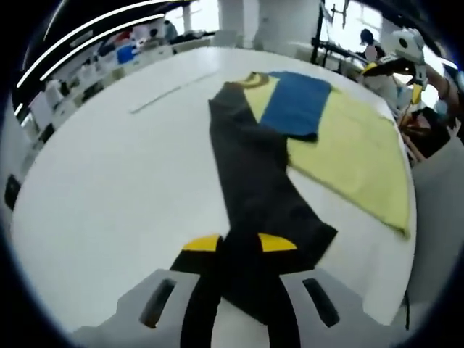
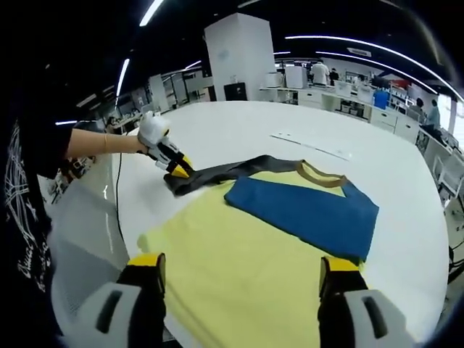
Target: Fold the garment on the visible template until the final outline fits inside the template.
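Cloth of the dark grey sleeve sits pinched in my left gripper, ready to fold over the yellow shirt body on the white table, while my right gripper hovers open above

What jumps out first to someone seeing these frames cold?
The pale yellow garment spread on the round white table, with its blue sleeve folded across the chest. Next, the dark sleeve stretched out sideways, its end pinched in the left gripper. The right gripper hovers open over the yellow hem.
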The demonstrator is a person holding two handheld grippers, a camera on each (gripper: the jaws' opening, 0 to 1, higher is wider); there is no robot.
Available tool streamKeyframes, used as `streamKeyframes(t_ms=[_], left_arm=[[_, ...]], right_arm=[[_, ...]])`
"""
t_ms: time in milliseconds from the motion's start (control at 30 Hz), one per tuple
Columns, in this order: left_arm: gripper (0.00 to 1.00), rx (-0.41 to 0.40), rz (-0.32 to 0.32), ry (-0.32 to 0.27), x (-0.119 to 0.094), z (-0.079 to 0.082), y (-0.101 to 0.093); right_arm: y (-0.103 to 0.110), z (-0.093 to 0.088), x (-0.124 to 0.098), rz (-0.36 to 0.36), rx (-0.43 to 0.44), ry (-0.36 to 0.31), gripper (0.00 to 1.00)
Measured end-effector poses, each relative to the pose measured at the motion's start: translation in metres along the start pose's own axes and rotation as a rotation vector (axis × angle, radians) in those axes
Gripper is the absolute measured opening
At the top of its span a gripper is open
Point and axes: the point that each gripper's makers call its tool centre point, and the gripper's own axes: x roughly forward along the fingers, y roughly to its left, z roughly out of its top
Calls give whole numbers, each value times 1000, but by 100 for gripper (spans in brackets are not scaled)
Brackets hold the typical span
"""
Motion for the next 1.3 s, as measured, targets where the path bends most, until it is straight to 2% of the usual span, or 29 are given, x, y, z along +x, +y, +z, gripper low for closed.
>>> streamKeyframes(t_ms=[233, 333, 467, 600, 733, 967, 1133, 1300], left_arm=[[15, -33, -2, 9, -1, -2, 2], [15, 0, 21, 5, -1, -2, 3], [6, -6, 9, -11, 0, -3, -3], [4, 13, 26, -12, 1, -2, 0], [2, 58, 88, 10, -4, -2, 2], [2, 70, 167, -63, -22, 8, 4], [0, 49, 195, -83, -32, 9, 3], [0, 22, 238, -133, -46, 18, 8]], right_arm=[[-3, -6, -4, -4, -15, 10, 90], [-5, -7, -4, -11, -6, 6, 89], [-6, -6, -5, -11, 21, -17, 89], [-7, -8, -6, -15, 38, -21, 89], [-8, -10, -8, -20, 39, -18, 89], [-10, -12, -10, -35, 49, -22, 88], [-7, -12, -7, -28, 56, -23, 88], [-7, -10, -7, -24, 51, -30, 88]])
